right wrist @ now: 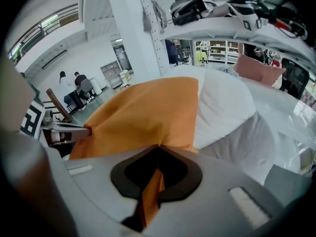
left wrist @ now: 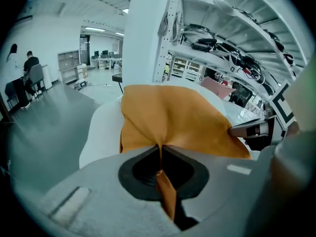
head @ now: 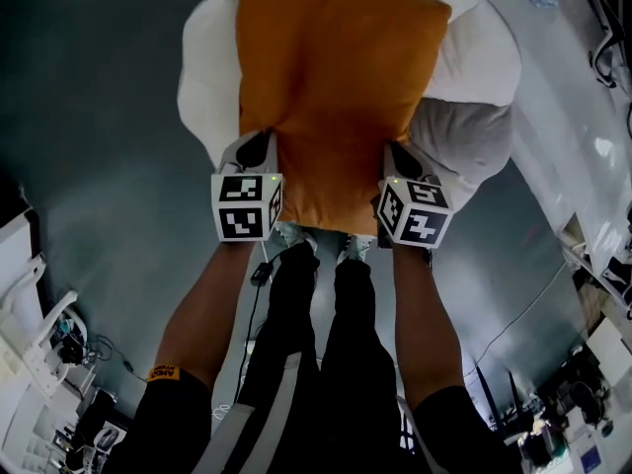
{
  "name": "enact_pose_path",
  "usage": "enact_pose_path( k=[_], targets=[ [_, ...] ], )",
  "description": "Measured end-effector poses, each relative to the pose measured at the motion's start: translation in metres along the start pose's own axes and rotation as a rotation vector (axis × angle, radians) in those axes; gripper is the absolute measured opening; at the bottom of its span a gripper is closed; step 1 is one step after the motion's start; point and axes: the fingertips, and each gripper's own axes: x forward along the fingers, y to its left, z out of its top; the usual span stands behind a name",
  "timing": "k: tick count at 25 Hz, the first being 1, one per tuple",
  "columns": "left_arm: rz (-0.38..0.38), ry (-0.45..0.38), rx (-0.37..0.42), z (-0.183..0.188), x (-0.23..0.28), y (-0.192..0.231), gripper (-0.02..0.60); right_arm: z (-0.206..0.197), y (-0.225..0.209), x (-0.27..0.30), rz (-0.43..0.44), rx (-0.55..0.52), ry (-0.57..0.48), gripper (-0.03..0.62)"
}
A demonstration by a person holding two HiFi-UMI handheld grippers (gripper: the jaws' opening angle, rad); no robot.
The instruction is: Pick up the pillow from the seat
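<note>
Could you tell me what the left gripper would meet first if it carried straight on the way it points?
The orange pillow: the left gripper is shut on its edge, and the cloth fills the line ahead. Behind it probably comes the white seat, though depth is unclear.

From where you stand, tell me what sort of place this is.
Likely a lab or workshop in a large open-plan hall: white shelving loaded with cables and gear, people seated in the distance, and a smooth grey floor.
</note>
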Motion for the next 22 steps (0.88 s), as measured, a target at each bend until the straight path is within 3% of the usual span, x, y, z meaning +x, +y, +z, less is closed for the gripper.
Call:
enact_pose_path(
  k=[9, 22],
  targets=[
    [0.008, -0.045, -0.015, 0.043, -0.09, -0.025, 0.004, 0.033, 0.023, -0.087, 0.033, 0.001, -0.035, 0.008],
    [0.048, -0.203, -0.069, 0.098, -0.232, -0.089, 0.004, 0.079, 0.041, -0.241, 0.107, -0.076, -0.13, 0.008]
  ],
)
